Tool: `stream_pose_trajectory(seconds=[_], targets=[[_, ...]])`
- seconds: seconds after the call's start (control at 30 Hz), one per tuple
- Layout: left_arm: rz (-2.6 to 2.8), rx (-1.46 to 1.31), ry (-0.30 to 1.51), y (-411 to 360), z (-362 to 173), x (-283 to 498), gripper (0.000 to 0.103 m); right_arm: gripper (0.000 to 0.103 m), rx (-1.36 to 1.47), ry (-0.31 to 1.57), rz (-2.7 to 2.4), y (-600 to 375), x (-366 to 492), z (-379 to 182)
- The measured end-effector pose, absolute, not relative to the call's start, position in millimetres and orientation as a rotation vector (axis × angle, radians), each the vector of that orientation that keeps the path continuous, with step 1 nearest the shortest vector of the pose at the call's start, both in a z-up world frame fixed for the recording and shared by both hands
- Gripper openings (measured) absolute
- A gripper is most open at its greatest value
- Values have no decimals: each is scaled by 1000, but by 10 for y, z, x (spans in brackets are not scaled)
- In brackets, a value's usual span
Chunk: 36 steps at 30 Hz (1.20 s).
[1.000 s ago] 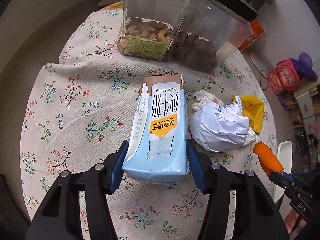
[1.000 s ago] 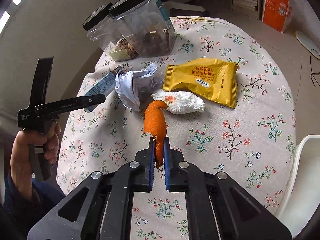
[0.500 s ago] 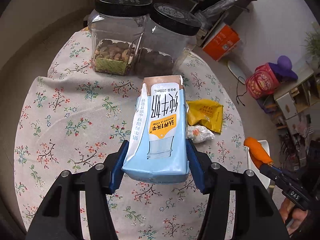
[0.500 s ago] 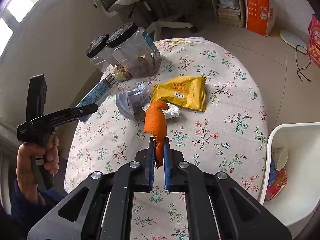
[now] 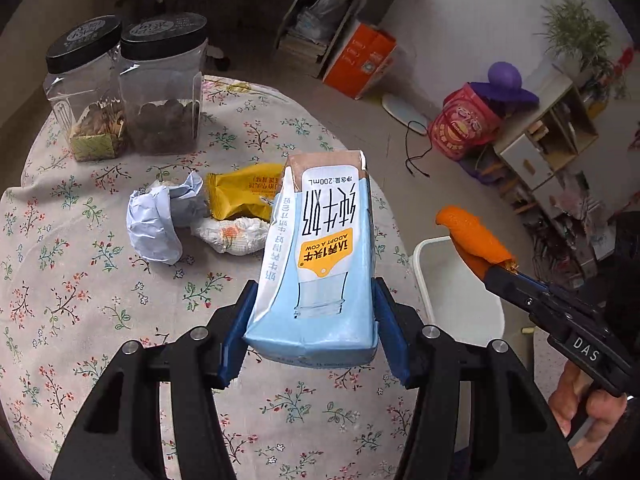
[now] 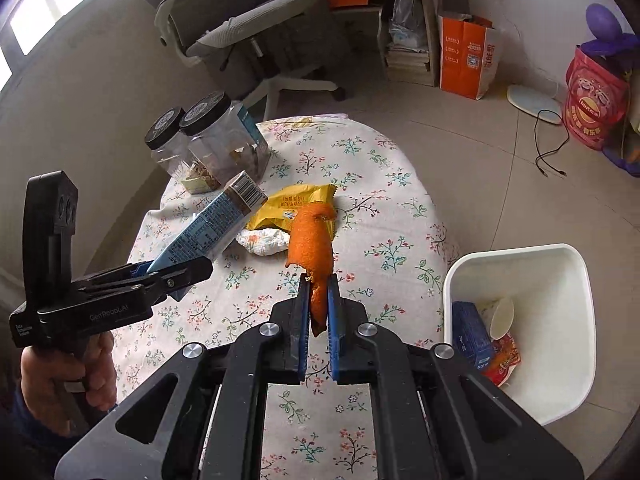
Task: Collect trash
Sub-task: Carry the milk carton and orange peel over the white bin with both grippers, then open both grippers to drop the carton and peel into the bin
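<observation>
- My left gripper (image 5: 312, 344) is clamped on the base of a light-blue milk carton (image 5: 320, 264); both blue pads press its sides and the carton juts forward, clear of the tablecloth.
- My right gripper (image 6: 318, 312) is pinched tight on a strip of orange peel (image 6: 312, 240), which stands up out of the closed pads and curls at its top.
- In the left wrist view the peel (image 5: 472, 240) hangs over the near rim of the white trash bin (image 5: 452, 292), past the table's right edge.
- The bin (image 6: 560, 320) stands on the tiled floor just beside the table's rounded edge; a blue box, a paper cup and a red wrapper lie in its lower left part, and the rest of it is bare.
- The table (image 6: 404, 264), under a floral cloth, has open cloth along its near and right sides.
- Trash on the cloth sits together near the middle: a crumpled pale-blue paper (image 5: 160, 220), a yellow snack packet (image 5: 240, 196) and a crumpled white wrapper (image 5: 236, 234), the wrapper touching the packet's near edge.
- Two black-lidded clear jars (image 5: 132, 92) stand side by side at the far left edge, well apart from both of my grippers.
- The person's hand (image 6: 68, 376) grips the left handle below the table's near-left edge.
</observation>
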<state>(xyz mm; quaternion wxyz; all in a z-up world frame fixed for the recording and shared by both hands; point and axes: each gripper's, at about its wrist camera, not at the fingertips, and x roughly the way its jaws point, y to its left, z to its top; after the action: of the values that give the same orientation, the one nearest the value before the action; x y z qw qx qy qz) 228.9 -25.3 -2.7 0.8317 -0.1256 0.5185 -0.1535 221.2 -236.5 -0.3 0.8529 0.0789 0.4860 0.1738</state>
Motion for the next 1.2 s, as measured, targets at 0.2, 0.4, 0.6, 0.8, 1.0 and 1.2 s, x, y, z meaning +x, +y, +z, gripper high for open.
stream_pose_trajectory(seconds=[0.2, 0.4, 0.6, 0.8, 1.0, 1.2], targets=[[-410, -241, 1101, -831, -92, 2256, 56, 7, 190, 994, 261, -2859, 2080, 97], [-495, -245, 1147, -1525, -259, 2207, 56, 7, -2, 930, -2, -3217, 1958, 176], [-585, -345, 1207, -2162, -463, 2221, 56, 7, 75, 975, -59, -3660, 1976, 40], [-619, -394, 1262, -2590, -621, 2263, 56, 7, 123, 1013, -85, -3911, 2003, -96], [-634, -396, 1286, -2776, -697, 2317, 56, 7, 133, 1044, -88, -3985, 2041, -201], [-637, -454, 1293, -2705, -769, 2314, 73, 19, 123, 1080, -124, -4034, 2068, -301]])
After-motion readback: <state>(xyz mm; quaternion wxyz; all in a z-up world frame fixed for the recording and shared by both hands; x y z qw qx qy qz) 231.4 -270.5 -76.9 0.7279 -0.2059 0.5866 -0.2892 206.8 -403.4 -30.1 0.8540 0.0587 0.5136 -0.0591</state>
